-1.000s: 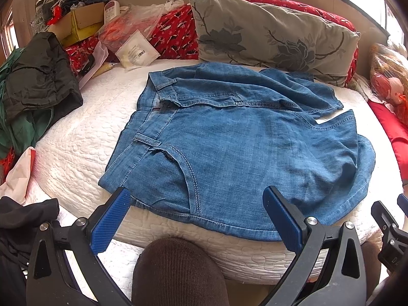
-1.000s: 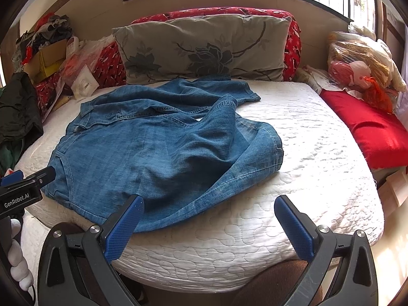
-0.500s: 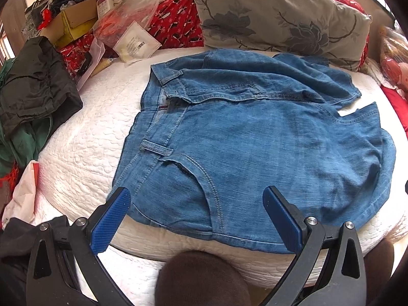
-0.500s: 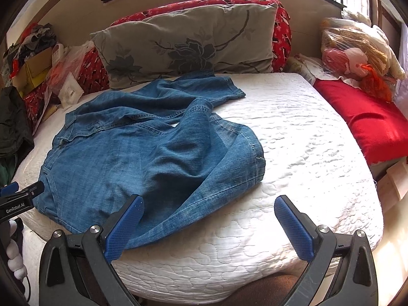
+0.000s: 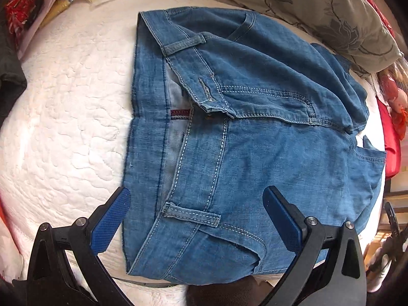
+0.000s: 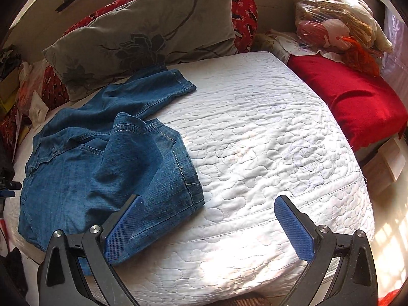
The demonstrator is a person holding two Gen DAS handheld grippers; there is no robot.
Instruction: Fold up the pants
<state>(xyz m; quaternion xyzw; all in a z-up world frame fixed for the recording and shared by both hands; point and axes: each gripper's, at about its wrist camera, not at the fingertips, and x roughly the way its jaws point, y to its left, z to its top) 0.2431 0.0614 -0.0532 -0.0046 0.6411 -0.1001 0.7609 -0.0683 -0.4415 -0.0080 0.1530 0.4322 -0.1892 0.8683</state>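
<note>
Closest to the left-wrist camera, left gripper (image 5: 196, 219) is spread wide, nothing in it, hanging over the waistband end of the pants (image 5: 255, 153). One pad sits off the cloth edge over the mattress (image 5: 63, 127), the other over the near hip pocket.

Right gripper (image 6: 207, 223) is also wide open and empty; its left pad overlaps the near folded-back leg hem, its right pad is over bare quilt.

Pants lie on the white mattress, waist toward the left side, legs doubled back loosely, one hem (image 6: 178, 84) reaching toward the grey pillow (image 6: 142, 30). Far half of the waist is rumpled, fly flap open.

Step, my read: approach for a grasp, no fold clean yet. Next move probably needs the left to close on the near waistband corner and the right on the near hem, then lift together. Risk: pinching only the top layer.

Beyond: red cushion (image 6: 344, 94) to the right, clutter at the far left.
</note>
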